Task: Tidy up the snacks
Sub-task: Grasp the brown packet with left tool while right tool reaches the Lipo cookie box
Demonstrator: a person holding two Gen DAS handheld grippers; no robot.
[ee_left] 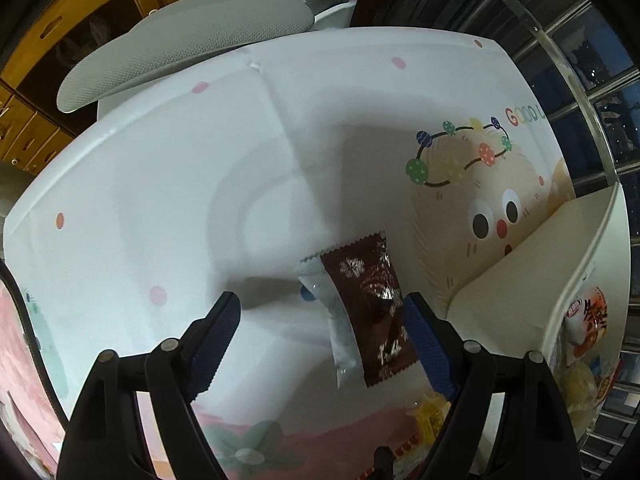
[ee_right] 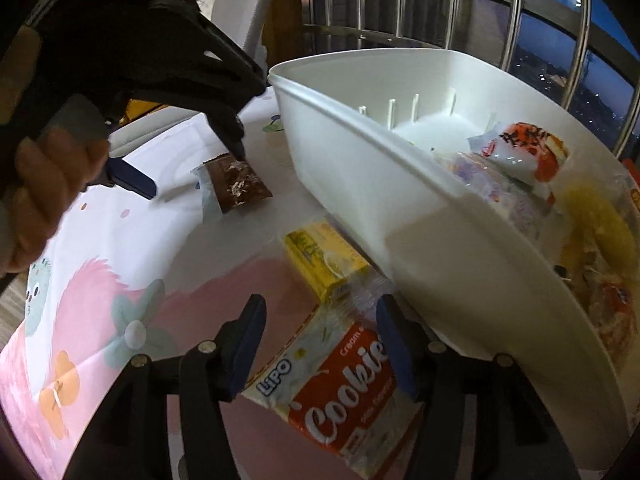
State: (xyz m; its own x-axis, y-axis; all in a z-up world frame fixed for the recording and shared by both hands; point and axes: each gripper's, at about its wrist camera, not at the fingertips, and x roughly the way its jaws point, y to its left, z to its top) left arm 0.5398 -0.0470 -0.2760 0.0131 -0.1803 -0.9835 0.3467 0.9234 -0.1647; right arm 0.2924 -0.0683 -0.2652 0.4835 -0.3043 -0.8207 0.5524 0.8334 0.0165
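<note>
A brown snack packet (ee_left: 370, 304) with silver snowflakes lies on the table beside a clear white packet (ee_left: 334, 320); both also show in the right wrist view (ee_right: 240, 182). My left gripper (ee_left: 322, 334) is open, its fingers either side of the two packets, just above them. My right gripper (ee_right: 320, 344) is open over a red and white Lipo cookie packet (ee_right: 336, 392). A yellow box (ee_right: 324, 260) lies beyond it. A white bin (ee_right: 400, 208) on the right holds several wrapped snacks (ee_right: 516, 152).
The table wears a white and pink cartoon cloth (ee_right: 120, 280). A grey office chair (ee_left: 180, 40) stands behind the table, wooden drawers (ee_left: 44, 60) beyond. A railing and dark windows (ee_right: 520, 12) are at the back right.
</note>
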